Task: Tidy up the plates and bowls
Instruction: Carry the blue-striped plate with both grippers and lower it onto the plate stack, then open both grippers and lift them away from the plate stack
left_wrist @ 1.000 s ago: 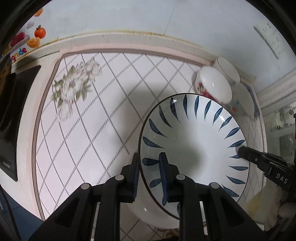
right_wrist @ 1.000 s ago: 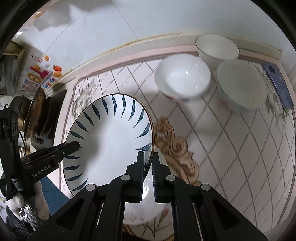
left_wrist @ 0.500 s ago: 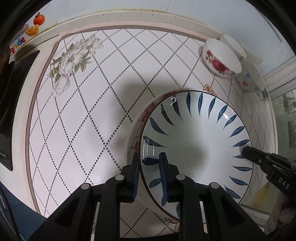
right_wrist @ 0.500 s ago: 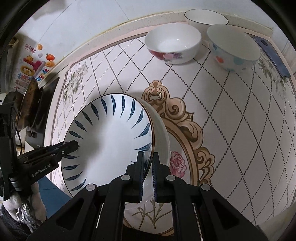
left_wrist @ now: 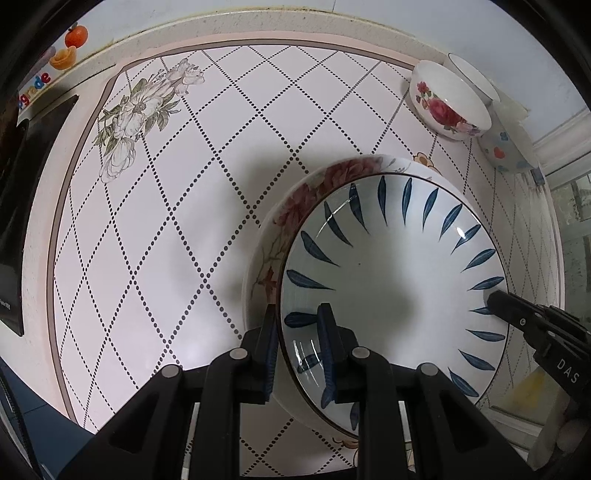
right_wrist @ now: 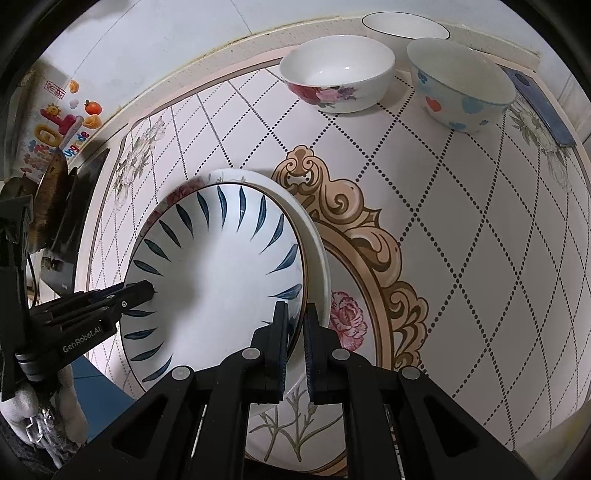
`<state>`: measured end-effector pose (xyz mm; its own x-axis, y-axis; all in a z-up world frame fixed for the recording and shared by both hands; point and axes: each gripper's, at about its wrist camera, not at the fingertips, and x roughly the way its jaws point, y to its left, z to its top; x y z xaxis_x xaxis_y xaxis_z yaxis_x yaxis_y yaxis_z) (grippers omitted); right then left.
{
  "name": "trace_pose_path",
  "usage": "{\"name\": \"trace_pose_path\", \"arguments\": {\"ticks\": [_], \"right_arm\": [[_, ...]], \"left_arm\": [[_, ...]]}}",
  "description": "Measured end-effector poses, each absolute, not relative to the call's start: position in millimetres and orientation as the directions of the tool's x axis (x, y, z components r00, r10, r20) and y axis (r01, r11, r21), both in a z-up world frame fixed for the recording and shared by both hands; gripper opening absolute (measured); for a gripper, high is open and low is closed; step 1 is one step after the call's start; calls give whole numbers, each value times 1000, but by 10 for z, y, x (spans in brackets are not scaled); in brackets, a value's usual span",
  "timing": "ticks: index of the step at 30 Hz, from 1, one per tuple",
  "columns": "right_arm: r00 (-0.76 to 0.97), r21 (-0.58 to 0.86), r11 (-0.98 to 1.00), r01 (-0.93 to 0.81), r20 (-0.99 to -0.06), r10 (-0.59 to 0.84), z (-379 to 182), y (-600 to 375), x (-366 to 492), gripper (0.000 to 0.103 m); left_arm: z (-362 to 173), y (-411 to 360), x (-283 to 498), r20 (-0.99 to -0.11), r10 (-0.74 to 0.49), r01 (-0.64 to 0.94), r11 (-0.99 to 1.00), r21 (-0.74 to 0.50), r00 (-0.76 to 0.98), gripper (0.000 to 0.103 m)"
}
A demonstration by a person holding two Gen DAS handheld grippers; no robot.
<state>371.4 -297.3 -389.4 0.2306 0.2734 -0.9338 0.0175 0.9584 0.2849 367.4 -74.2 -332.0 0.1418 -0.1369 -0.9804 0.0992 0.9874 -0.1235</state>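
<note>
So both grippers are on the same dish here – the blue-leaf plate (left_wrist: 391, 280). The left gripper (left_wrist: 297, 354) is clamped on its near-left rim, one finger inside the dish and one outside. The right gripper (right_wrist: 295, 339) is pinched down on the opposite edge, fingers nearly closed with just the rim between them. From the left wrist view you can see the right gripper's tip poking onto the far side of the plate, and the same thing mirrored from the right wrist view.

The plate sits over a bigger floral plate (right_wrist: 317, 258) with red roses on it – that one rests on the tiled counter (left_wrist: 155, 229). Whether the blue one is fully seated on it or just above, I can't tell.

Back by the wall there are three bowls close together: a rose bowl (right_wrist: 338, 75), a dotted bowl (right_wrist: 460, 88) with blue and orange spots just beside it, and a plain white bowl (right_wrist: 404, 25) behind them. A dark blue flat object (right_wrist: 541, 107) lies at the counter's far right edge.
</note>
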Motion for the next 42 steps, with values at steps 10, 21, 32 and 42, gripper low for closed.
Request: {"name": "trace_pose_path", "arguments": {"ticks": [10,21,32,42], "right_arm": [[229,294,955,33,-933,279,-3943,-2980,3677,9],[203,321,944,75,-932,300,-3954,-3002,3604,10],[248,294,954,65,-930,270,-3415,-3005,3238,10],[382,230,973,3,-900,211,-2409,-2831,2512,51]], "left_arm": [[-3348,-745,3683,-981,-133,93,988,-120,139,18],[-3207,-614,3610,-979,-135,65,990,-127,153,18],[-2467,-611,3066,-947,-152,95,987,-130,284,19],[-1621,-508,2429,-888,-165,110,985,-130,428,25]]}}
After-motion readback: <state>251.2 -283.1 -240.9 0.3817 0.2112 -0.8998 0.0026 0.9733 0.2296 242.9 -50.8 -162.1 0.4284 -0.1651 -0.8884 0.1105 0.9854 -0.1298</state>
